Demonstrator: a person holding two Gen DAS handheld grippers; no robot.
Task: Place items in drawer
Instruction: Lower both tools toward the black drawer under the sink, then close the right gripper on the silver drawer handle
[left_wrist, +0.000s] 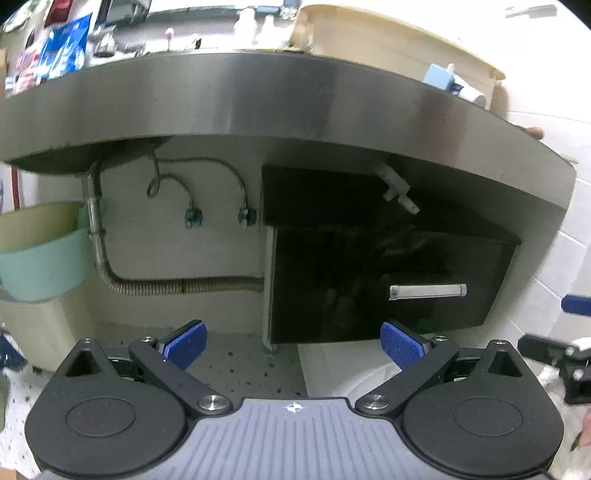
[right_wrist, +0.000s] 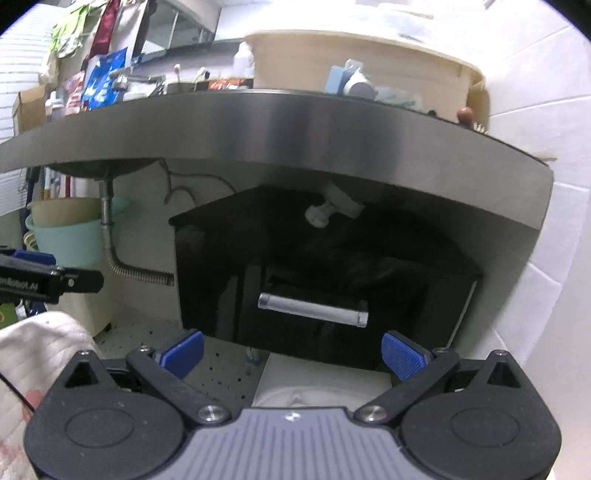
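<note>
A glossy black drawer unit (left_wrist: 388, 284) hangs under a steel counter (left_wrist: 280, 96), its front closed, with a silver bar handle (left_wrist: 427, 291). In the right wrist view the same drawer (right_wrist: 332, 295) and its handle (right_wrist: 313, 308) sit straight ahead. My left gripper (left_wrist: 293, 345) is open with nothing between its blue pads, low and to the left of the handle. My right gripper (right_wrist: 293, 352) is also open and empty, just below the handle. Small items lie on the counter at the right: a pale blue box (right_wrist: 338, 79) and a white tube (right_wrist: 360, 86).
A large cream tub (right_wrist: 354, 59) stands on the counter. Under the sink are a corrugated drain hose (left_wrist: 177, 286), a mint basin (left_wrist: 44, 266) and hanging cables. White tiled wall (right_wrist: 554, 258) closes the right side. A white seat-like object (right_wrist: 321, 391) lies below the drawer. A pale quilted sleeve (right_wrist: 33, 354) shows at left.
</note>
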